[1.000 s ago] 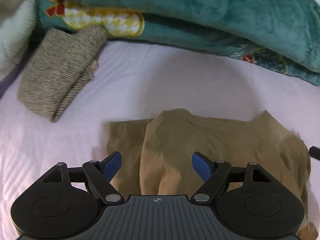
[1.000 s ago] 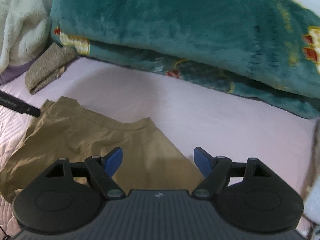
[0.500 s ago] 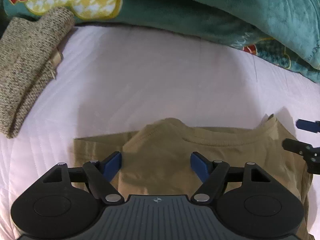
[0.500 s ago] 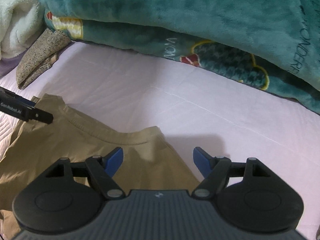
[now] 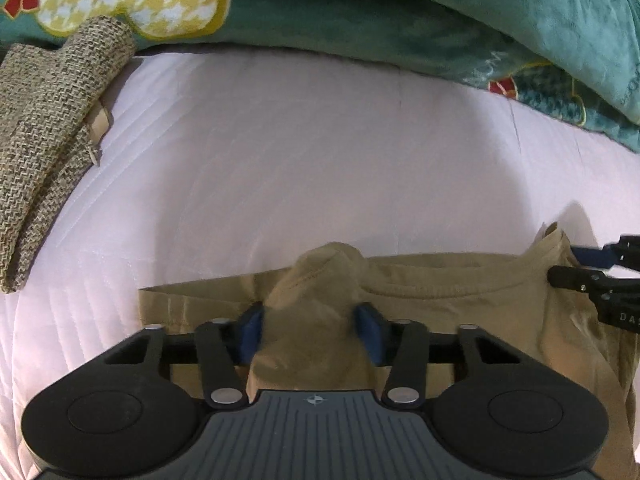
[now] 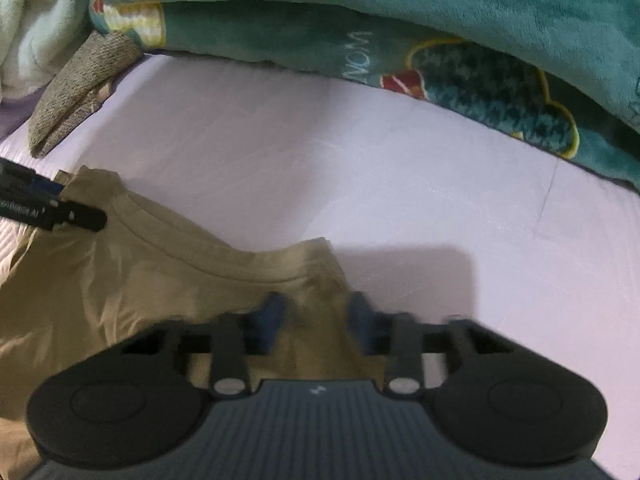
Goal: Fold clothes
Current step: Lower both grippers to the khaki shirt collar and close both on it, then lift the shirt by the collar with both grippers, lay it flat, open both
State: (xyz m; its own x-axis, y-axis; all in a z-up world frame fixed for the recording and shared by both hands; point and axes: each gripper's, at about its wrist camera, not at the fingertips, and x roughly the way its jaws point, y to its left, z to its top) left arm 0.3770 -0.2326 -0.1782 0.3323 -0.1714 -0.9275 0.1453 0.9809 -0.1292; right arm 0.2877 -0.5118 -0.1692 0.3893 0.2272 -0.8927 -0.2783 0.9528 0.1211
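A tan T-shirt [image 5: 452,300] lies on the pale pink bed sheet [image 5: 300,160], collar toward the far side. My left gripper [image 5: 311,330] is shut on a bunched fold of the shirt at its left shoulder. My right gripper [image 6: 315,320] is shut on the shirt [image 6: 140,280] at its right shoulder corner. The right gripper's fingers [image 5: 592,276] show at the right edge of the left wrist view, and the left gripper's fingers [image 6: 52,212] show at the left edge of the right wrist view.
A folded grey-brown knit garment [image 5: 48,152] lies at the far left on the sheet. A bulky teal plush blanket [image 5: 400,8] runs along the far side. A pale fleece [image 6: 32,24] is piled at the far left corner.
Both grippers moved forward and down onto the shirt's shoulders and closed from open onto the fabric. The cloth is now bunched up between the left fingers.
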